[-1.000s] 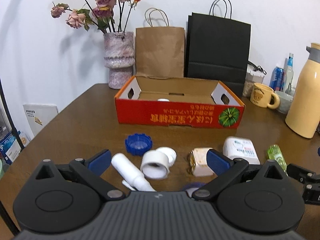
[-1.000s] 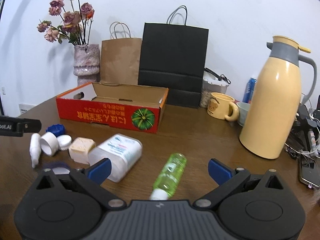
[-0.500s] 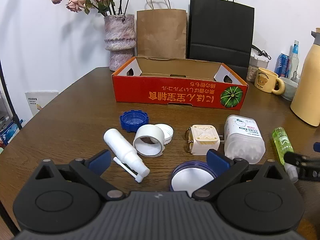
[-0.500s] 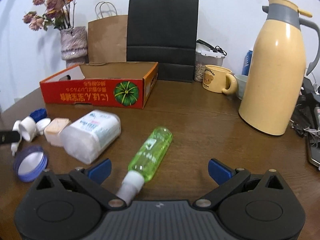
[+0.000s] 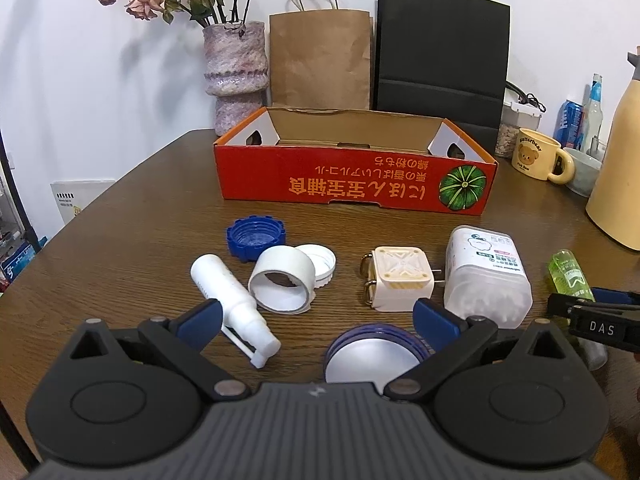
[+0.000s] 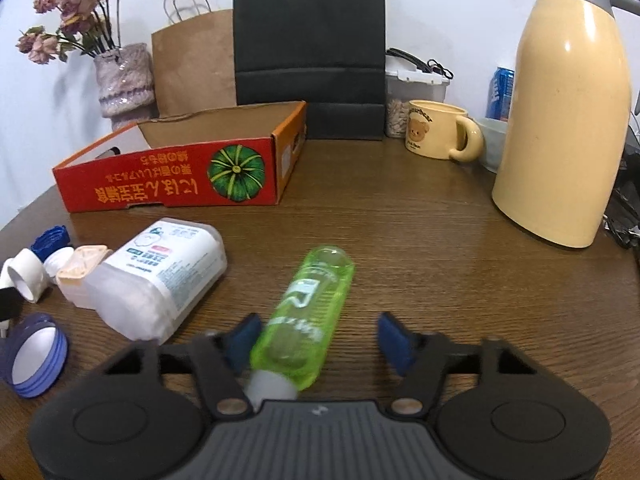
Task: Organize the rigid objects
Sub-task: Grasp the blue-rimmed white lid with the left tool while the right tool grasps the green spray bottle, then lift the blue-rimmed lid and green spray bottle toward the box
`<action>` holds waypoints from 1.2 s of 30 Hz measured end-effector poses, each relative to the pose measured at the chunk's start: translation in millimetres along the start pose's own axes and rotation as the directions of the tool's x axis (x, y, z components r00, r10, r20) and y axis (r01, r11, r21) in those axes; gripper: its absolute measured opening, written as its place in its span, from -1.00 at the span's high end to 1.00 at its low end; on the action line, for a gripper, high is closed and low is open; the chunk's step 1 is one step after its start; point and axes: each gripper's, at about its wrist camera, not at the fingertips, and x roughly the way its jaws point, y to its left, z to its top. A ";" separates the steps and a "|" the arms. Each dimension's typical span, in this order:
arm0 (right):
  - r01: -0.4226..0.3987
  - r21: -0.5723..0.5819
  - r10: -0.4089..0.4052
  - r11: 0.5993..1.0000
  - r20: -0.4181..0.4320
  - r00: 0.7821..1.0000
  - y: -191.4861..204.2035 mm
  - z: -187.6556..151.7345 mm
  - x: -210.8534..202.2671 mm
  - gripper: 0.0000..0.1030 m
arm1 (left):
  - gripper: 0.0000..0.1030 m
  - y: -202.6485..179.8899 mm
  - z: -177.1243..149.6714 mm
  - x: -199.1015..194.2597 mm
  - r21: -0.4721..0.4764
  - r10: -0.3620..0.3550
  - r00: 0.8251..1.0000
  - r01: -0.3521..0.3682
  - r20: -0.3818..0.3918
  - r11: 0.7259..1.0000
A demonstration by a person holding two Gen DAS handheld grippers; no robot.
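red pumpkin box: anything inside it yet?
Only bare brown inner walls of the red box show, in both wrist views. Its front wall hides the floor, so whether anything lies inside cannot be told.

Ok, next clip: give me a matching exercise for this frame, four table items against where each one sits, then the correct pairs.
Things:
1. green bottle
2. blue ridged cap
3. yellow bear mug
4. cotton swab box

Places:
A. beside the tall yellow thermos, at the back right
B. lying between the closing fingers of the right tool
C. lying on its side between the cream plug adapter and the green bottle
D. just behind the white tape roll, in front of the red box

Pairs: 1-B, 2-D, 3-A, 4-C
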 end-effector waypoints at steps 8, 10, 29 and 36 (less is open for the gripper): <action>-0.018 0.032 0.018 0.999 0.021 1.000 -5.7 -3.1 -9.0 0.40 | -1.00 0.2 -1.1 -1.7 0.001 0.000 1.000 0.000 0.001 1.000; -0.017 0.037 0.015 0.999 0.040 0.999 -7.1 -3.8 -12.6 0.40 | -1.00 0.7 -1.4 -3.0 0.002 -0.002 1.000 0.002 0.003 1.000; -0.044 -0.025 0.048 0.999 0.196 0.979 12.5 -19.5 -53.9 0.41 | -1.00 -4.1 -11.2 -9.9 0.024 -0.036 0.999 0.036 -0.017 0.999; -0.058 -0.022 0.061 0.998 0.224 0.973 15.3 -24.1 -63.8 0.41 | -1.00 -17.3 -20.9 -6.7 0.085 -0.057 0.996 0.062 -0.061 0.994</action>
